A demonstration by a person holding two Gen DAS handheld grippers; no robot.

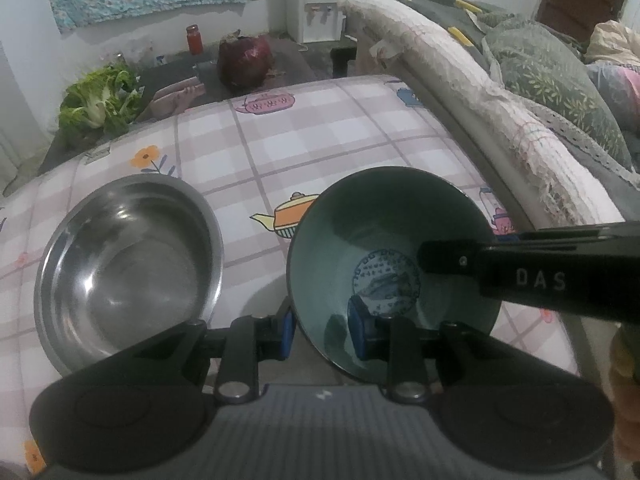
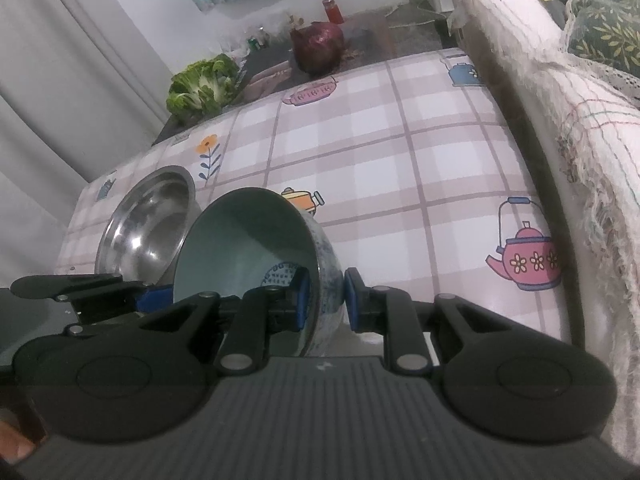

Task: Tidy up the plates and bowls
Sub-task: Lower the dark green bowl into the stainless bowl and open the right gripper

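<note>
A green ceramic bowl (image 1: 384,240) with a blue print inside is held tilted above the checked tablecloth (image 1: 320,136). My left gripper (image 1: 322,330) straddles its near rim, one blue pad inside and one outside. My right gripper (image 2: 324,300) straddles the opposite wall of the same bowl (image 2: 248,248), one pad inside, one outside with a small gap showing. The right gripper's arm crosses the left wrist view (image 1: 520,276). A steel bowl (image 1: 128,264) rests on the cloth to the left, also in the right wrist view (image 2: 148,224).
A sofa edge with a white lace cover (image 1: 480,92) runs along the table's right side. Beyond the far edge are a lettuce head (image 1: 100,96), a red cabbage (image 1: 244,60), a red jar (image 1: 193,38) and a water dispenser (image 1: 316,8).
</note>
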